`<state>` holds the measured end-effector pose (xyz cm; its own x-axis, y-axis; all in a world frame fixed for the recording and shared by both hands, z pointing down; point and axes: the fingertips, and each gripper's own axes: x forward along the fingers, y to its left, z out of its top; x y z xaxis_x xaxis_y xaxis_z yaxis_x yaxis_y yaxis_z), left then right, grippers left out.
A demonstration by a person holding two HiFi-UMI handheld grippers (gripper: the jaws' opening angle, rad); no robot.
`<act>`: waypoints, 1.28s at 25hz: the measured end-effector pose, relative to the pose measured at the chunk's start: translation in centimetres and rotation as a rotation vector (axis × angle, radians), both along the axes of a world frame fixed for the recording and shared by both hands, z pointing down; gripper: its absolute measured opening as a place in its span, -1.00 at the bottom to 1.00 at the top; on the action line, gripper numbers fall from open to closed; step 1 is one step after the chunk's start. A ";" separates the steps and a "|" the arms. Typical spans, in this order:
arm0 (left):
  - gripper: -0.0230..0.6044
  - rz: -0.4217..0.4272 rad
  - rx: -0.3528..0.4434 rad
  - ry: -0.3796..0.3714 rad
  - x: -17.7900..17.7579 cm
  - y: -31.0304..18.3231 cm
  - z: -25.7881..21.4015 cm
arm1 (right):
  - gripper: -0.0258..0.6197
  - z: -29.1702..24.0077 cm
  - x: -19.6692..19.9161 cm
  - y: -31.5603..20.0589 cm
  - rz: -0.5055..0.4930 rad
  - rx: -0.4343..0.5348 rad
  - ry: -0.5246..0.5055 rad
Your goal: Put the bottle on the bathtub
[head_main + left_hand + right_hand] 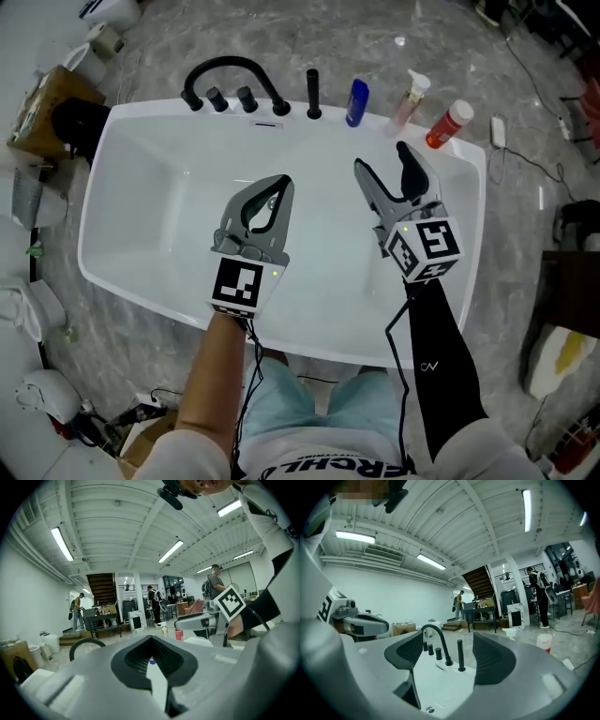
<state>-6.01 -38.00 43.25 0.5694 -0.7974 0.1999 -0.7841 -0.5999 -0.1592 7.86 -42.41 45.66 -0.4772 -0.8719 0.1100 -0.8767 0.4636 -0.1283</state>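
A white bathtub [141, 187] fills the middle of the head view, and everything else is placed against it. On its far rim, toward the left end, a black arched faucet [228, 63] curves over the rim, with black knobs [247, 97] just beside it on the same rim. Over the basin, left of its middle, hangs the left gripper [281, 185], pointed toward the far rim. Its jaws are closed tip to tip with nothing held, and only an oval gap is left between the black pads. At about the middle of the far rim a slim black rod [313, 94] stands upright. Just to its right a blue bottle [357, 101] stands upright on that rim, clear of both grippers. Over the basin, right of its middle, is the right gripper [382, 157], also aimed at the far rim. Its jaws are spread wide and empty, and its own view shows the faucet, the knobs and the rod in the space between them. Further right on the far rim stands a pink spray bottle [409, 101]. Near the tub's far right corner a red bottle [447, 126] with a white cap sits on the rim.
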 end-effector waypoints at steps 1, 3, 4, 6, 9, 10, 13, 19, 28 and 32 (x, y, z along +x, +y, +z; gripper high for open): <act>-0.92 -0.006 -0.006 -0.009 -0.1 0.6 -0.8 | 0.19 -1.2 0.0 1.0 -0.009 0.004 0.003; -0.92 -0.022 -0.017 -0.015 -0.2 1.5 -2.4 | 0.19 -3.5 0.2 2.9 -0.018 0.010 0.005; -0.92 -0.032 -0.020 -0.013 -0.2 2.1 -3.3 | 0.19 -4.6 0.4 3.8 -0.021 0.009 -0.001; -0.92 -0.053 -0.014 -0.008 -0.2 3.3 -5.2 | 0.19 -6.4 0.8 5.8 -0.023 0.004 -0.018; -0.92 -0.054 -0.002 -0.004 0.1 4.7 -8.0 | 0.18 -8.5 1.1 8.3 -0.028 0.000 -0.014; -0.92 -0.046 -0.002 -0.001 0.4 5.0 -8.8 | 0.18 -9.1 1.3 9.0 -0.034 0.001 -0.003; -0.92 -0.018 -0.011 0.003 1.7 6.2 -10.9 | 0.15 -10.6 2.2 11.0 -0.062 0.008 0.044; -0.92 0.057 0.006 0.009 4.9 7.6 -14.9 | 0.14 -14.3 4.7 12.8 -0.082 0.027 0.095; -0.92 0.134 0.072 0.027 8.5 8.2 -19.3 | 0.13 -21.1 5.9 14.4 -0.062 0.119 0.112; -0.92 0.152 0.114 0.020 9.3 7.9 -21.7 | 0.12 -23.2 6.2 15.3 -0.070 0.157 0.121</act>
